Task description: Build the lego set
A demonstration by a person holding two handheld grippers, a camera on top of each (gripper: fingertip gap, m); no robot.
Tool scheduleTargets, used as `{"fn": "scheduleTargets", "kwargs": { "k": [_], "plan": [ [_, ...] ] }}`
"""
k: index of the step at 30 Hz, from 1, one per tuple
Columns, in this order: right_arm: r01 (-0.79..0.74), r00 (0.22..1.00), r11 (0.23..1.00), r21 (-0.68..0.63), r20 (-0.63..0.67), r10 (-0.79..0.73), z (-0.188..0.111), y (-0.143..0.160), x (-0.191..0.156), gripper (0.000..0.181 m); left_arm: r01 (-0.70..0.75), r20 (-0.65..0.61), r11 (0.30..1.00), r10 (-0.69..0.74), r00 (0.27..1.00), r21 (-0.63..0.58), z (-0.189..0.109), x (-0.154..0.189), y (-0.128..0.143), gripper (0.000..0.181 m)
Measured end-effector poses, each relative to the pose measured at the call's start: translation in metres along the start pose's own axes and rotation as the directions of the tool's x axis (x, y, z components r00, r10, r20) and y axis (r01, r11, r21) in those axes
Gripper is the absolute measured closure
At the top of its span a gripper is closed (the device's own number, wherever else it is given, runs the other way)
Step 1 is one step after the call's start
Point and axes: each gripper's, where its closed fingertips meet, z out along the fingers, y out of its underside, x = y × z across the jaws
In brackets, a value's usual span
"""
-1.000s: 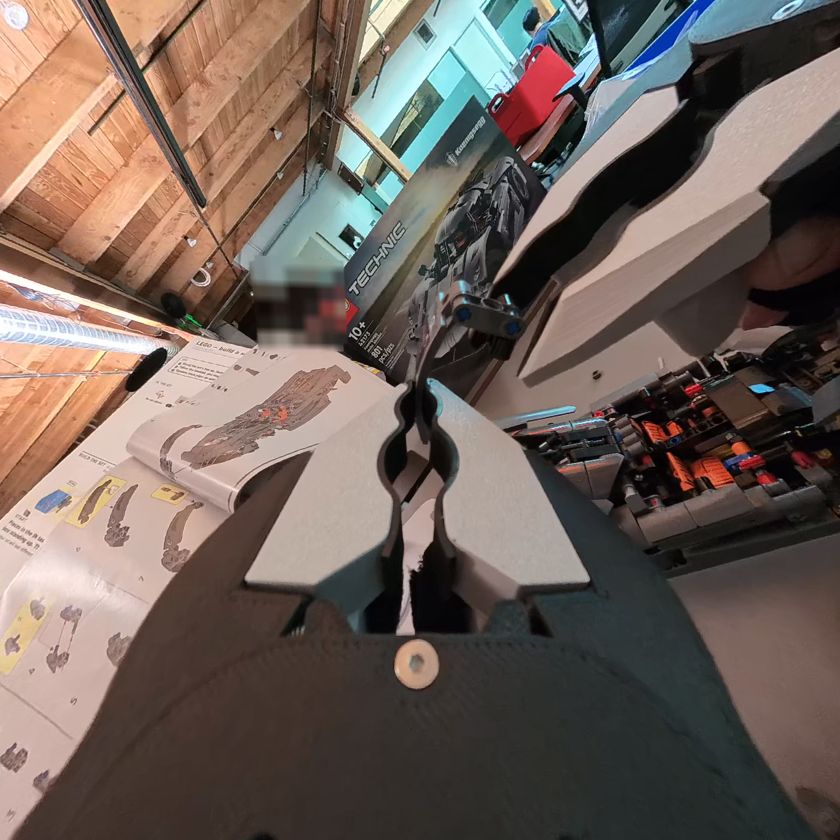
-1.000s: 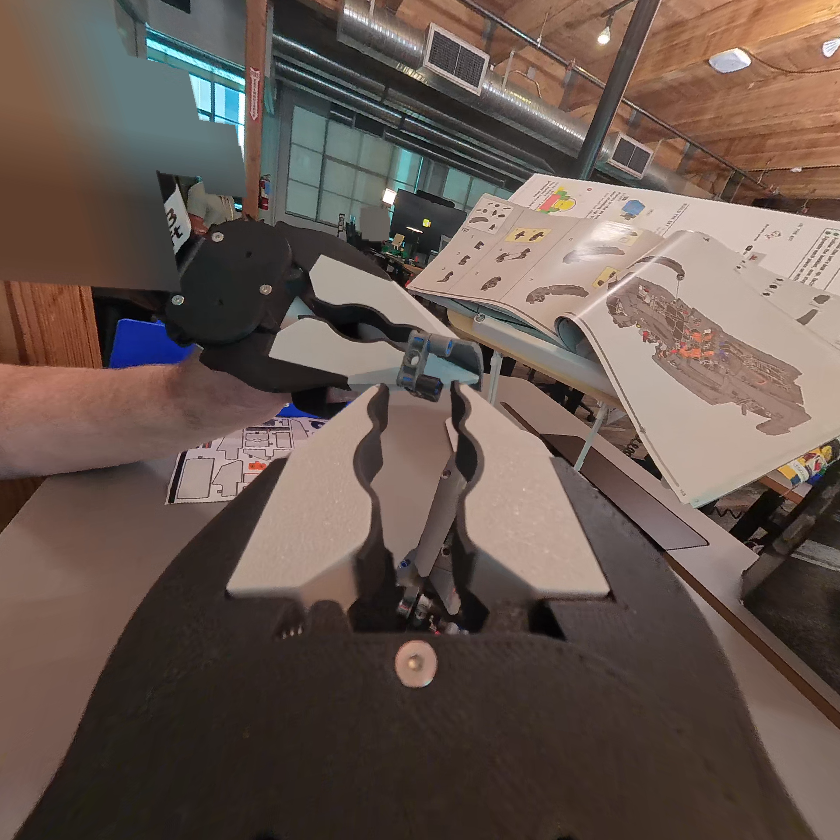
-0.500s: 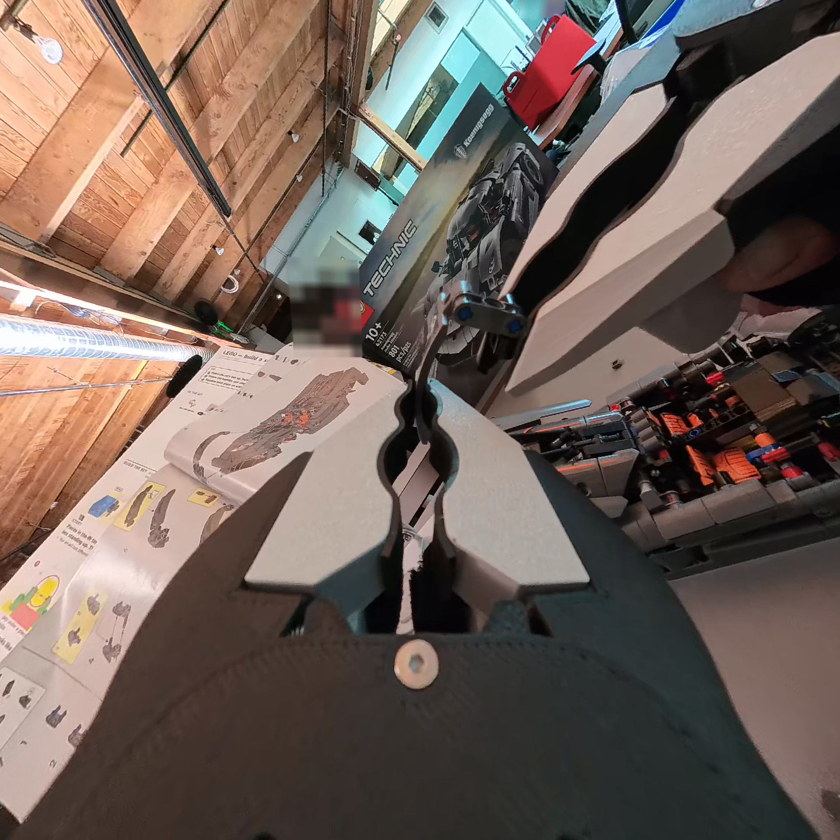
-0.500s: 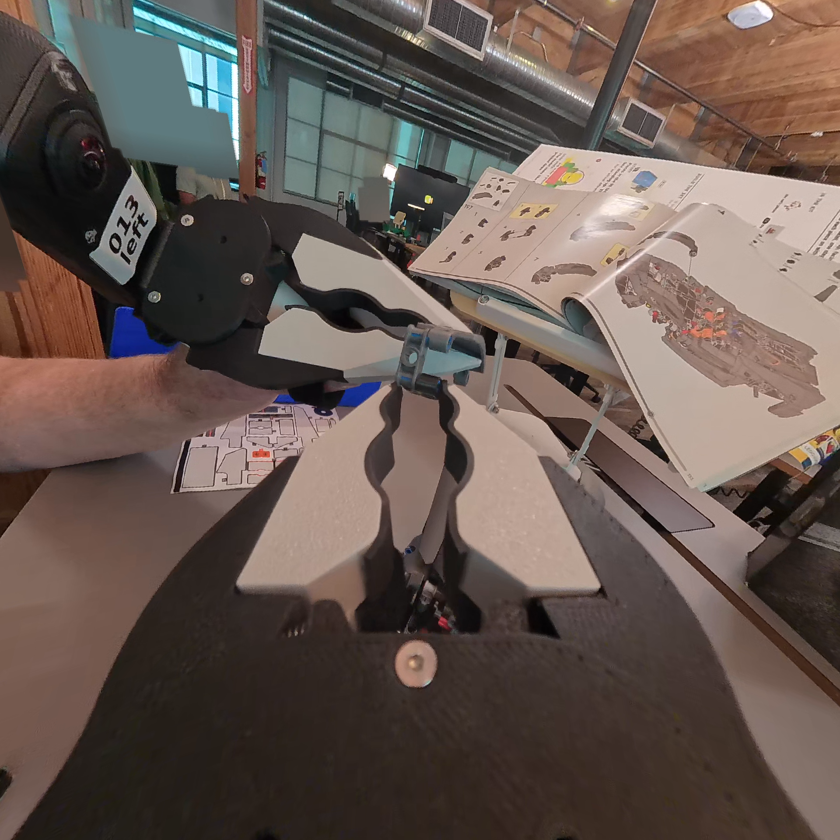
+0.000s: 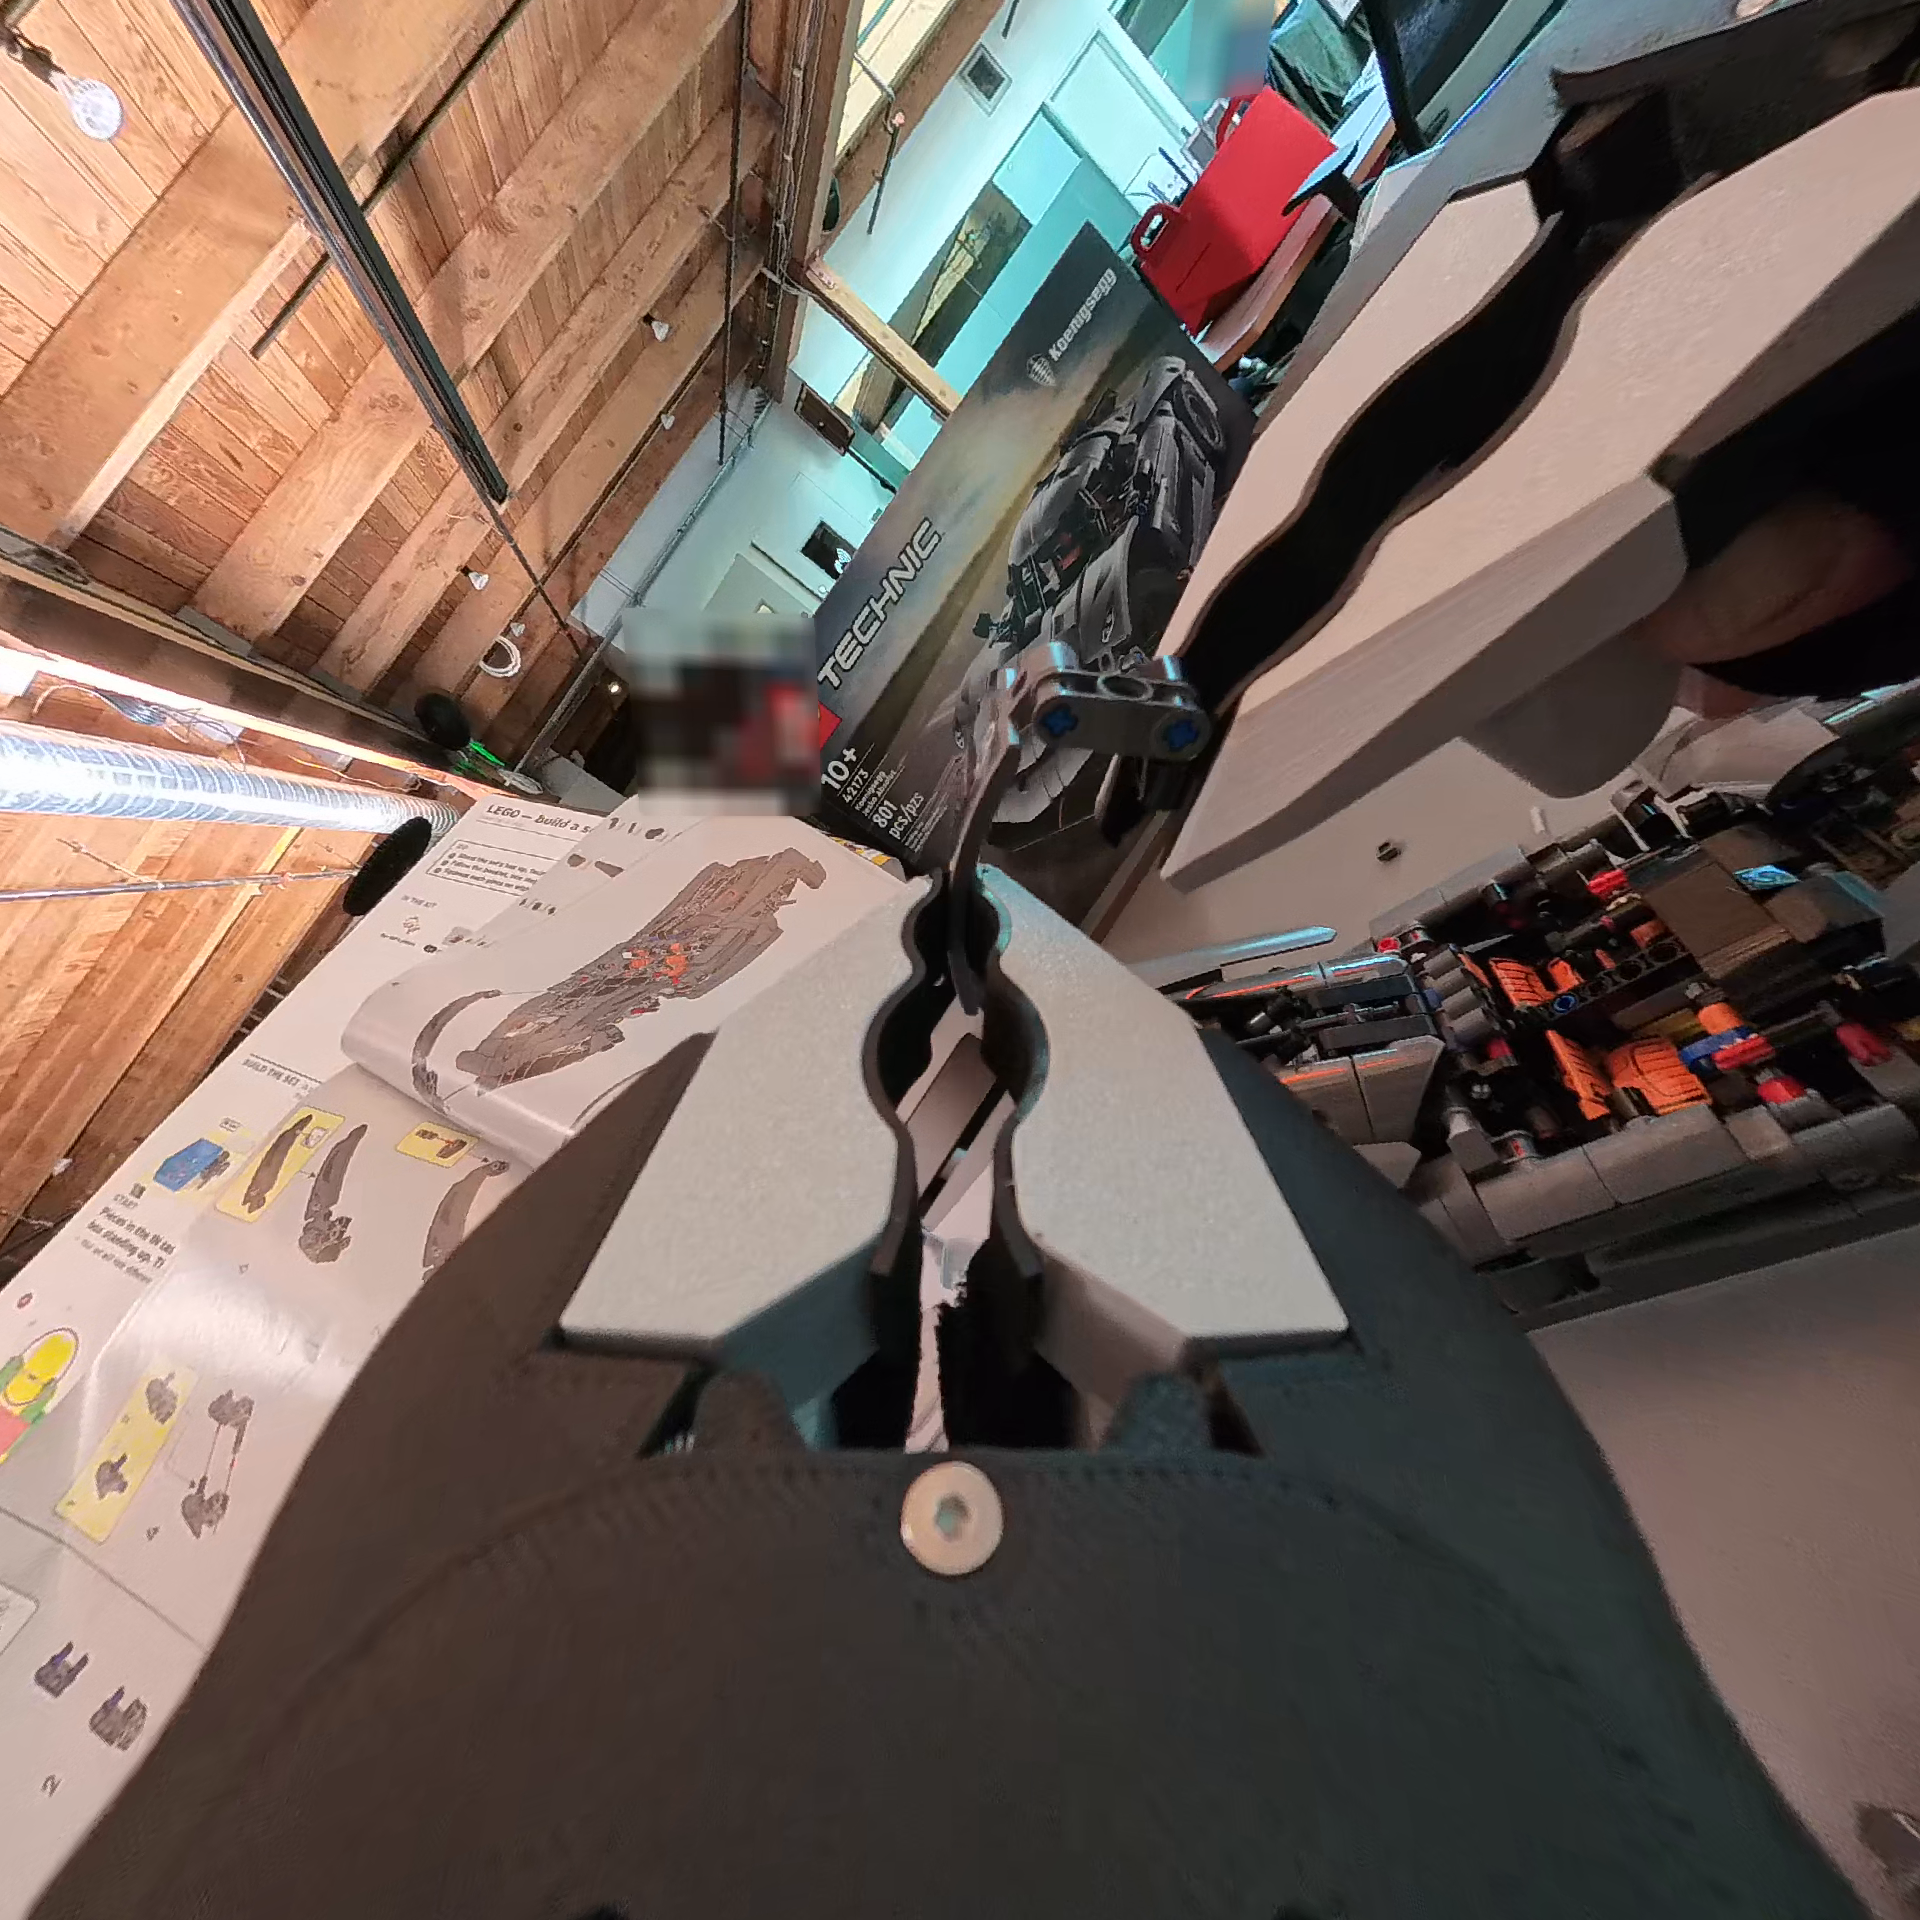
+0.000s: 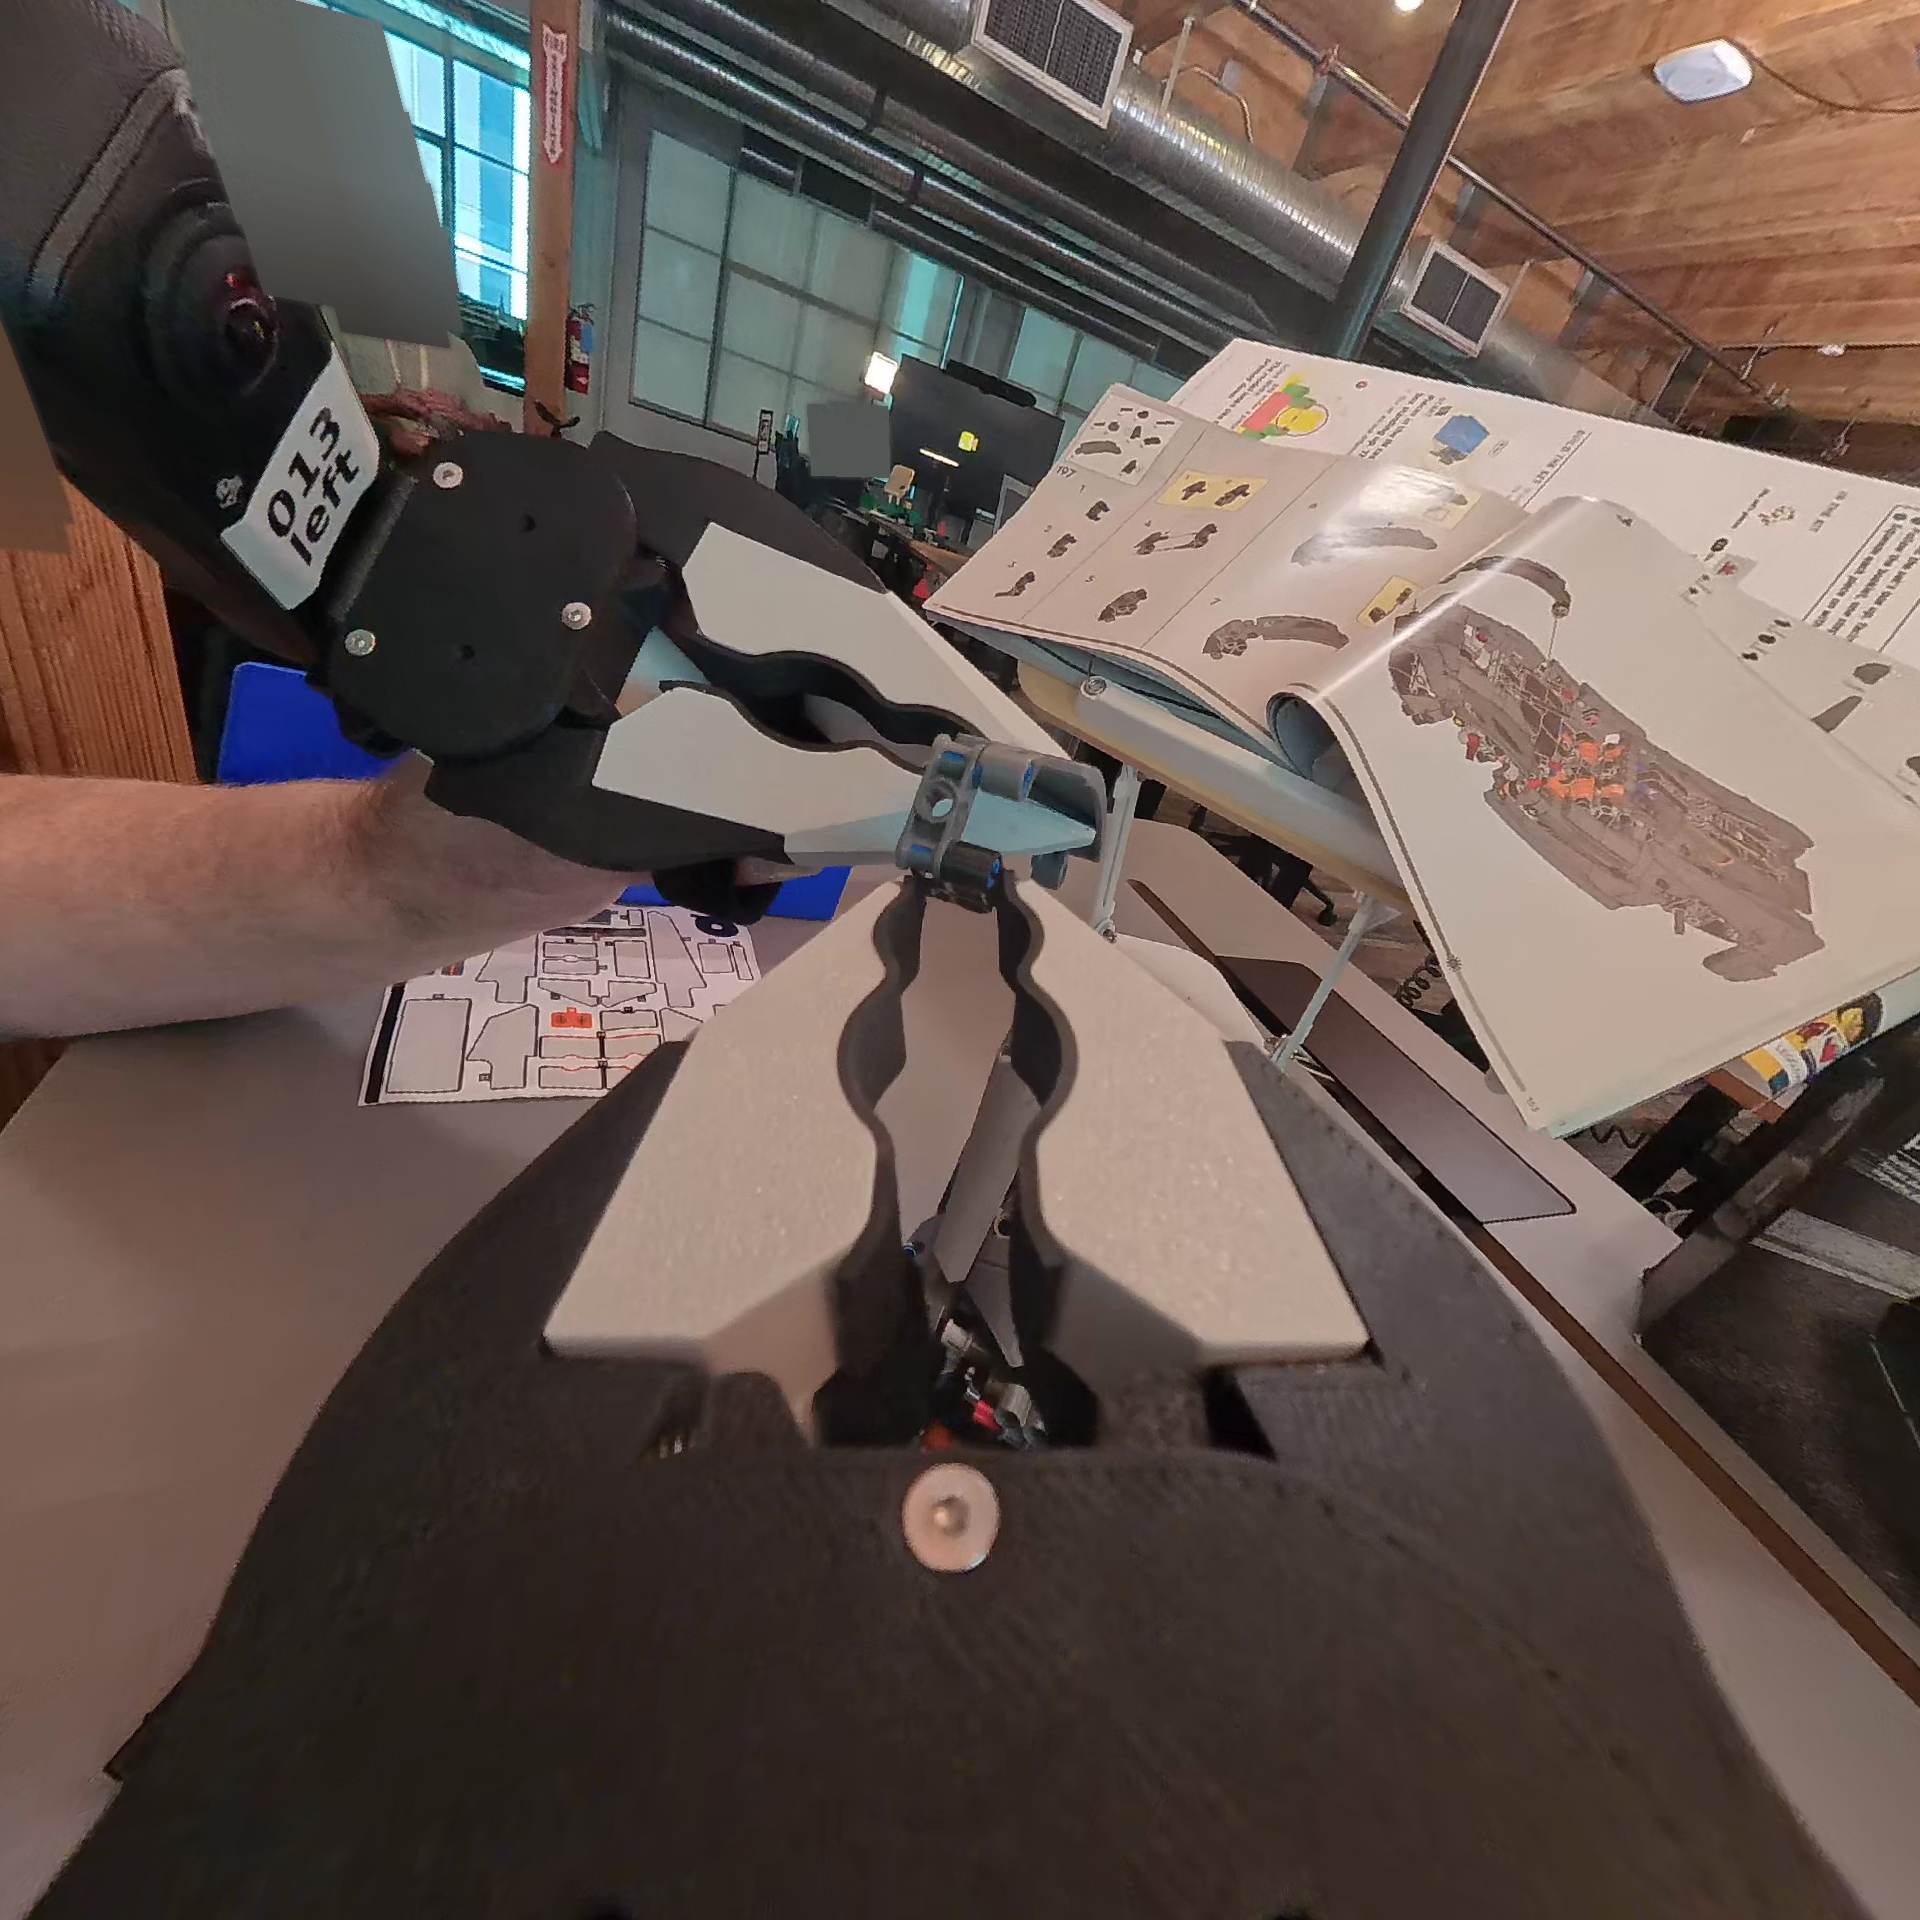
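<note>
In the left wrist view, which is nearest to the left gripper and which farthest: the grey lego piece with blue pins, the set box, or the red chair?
From the left gripper:
1. Grey lego piece, held just beyond its tips.
2. Set box, standing behind, slightly right.
3. Red chair, far back, upper right.

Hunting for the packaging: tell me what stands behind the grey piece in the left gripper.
The set's dark box stands behind the grey piece. The left gripper and instruction booklet cover the box's bottom edge, so its support is hidden.
</note>
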Motion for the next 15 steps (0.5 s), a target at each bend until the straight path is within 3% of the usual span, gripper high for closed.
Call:
{"fn": "scheduleTargets", "kwargs": {
  "k": [15],
  "plan": [
    [-0.001,1.0,1.0,0.007,-0.004,0.001,0.0001,0.0003,0.0006,0.167,0.009,-0.007,1.0,-0.009,1.0,-0.001,0.0008,0.0013,0.0006,0.181]
  ]
}}
